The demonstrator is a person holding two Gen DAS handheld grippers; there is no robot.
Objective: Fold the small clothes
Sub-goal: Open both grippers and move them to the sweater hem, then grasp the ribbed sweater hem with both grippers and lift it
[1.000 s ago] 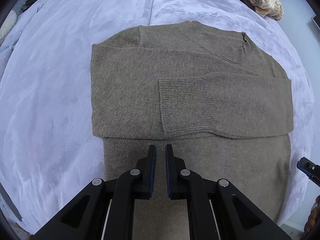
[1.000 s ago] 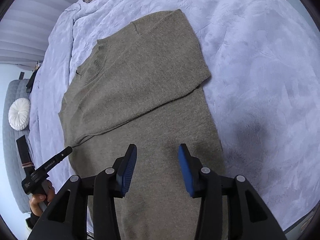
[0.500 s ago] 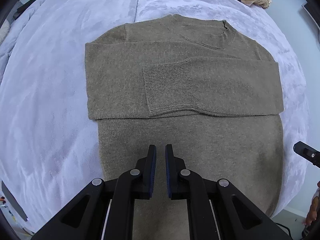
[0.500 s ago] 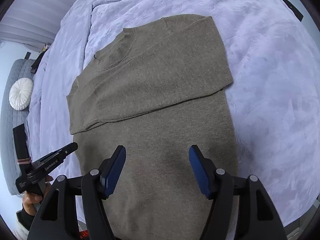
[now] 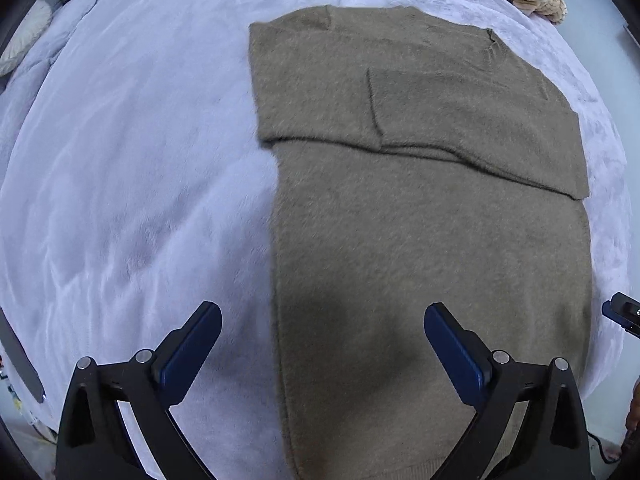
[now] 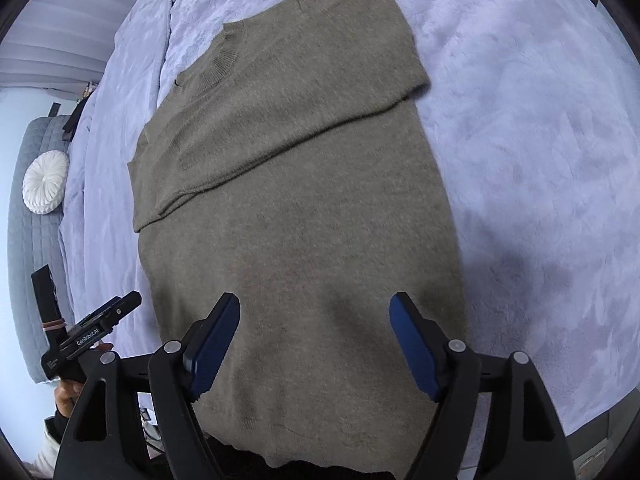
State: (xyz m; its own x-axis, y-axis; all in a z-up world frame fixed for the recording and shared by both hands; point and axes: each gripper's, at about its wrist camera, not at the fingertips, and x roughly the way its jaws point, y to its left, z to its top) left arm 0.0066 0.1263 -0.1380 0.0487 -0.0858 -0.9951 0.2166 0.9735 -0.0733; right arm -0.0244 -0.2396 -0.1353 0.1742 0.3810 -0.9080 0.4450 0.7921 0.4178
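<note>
Left gripper (image 5: 322, 344) sprung wide, sweater (image 5: 420, 240) hem cropped

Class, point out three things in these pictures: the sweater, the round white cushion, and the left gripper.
sweater (image 5: 432, 264), left wrist view, middle of its body.
round white cushion (image 6: 45, 181), right wrist view, its centre.
left gripper (image 5: 323, 354), left wrist view, midway between its fingertips.

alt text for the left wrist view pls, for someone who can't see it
An olive-brown sweater lies flat on a pale lavender blanket, both sleeves folded across its chest. The left gripper hangs above its lower left edge, jaws opening with nothing between them.
</note>
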